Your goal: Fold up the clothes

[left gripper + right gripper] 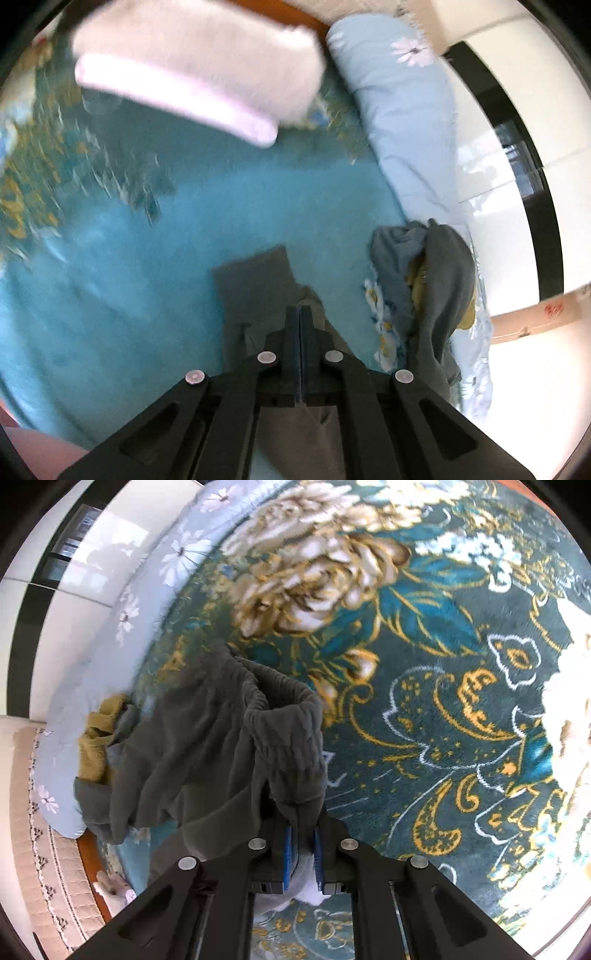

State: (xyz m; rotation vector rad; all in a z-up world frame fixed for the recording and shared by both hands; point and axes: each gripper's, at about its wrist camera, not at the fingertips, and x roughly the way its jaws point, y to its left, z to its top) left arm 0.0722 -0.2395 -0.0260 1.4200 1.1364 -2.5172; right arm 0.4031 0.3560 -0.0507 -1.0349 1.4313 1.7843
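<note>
From the left wrist we see our left gripper (301,314) closed on the grey trousers (258,288) above the bed (147,240); from the right wrist our right gripper (303,840) clamps their waistband (284,716), so folding looks barely begun

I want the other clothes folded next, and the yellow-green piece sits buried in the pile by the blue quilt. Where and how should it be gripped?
Probably grip the yellow-green garment at its bunched top end, which sticks out of the pile beside the blue quilt. Come from above on the quilt side: grey cloth covers its other side, and the rest lies hidden.
</note>
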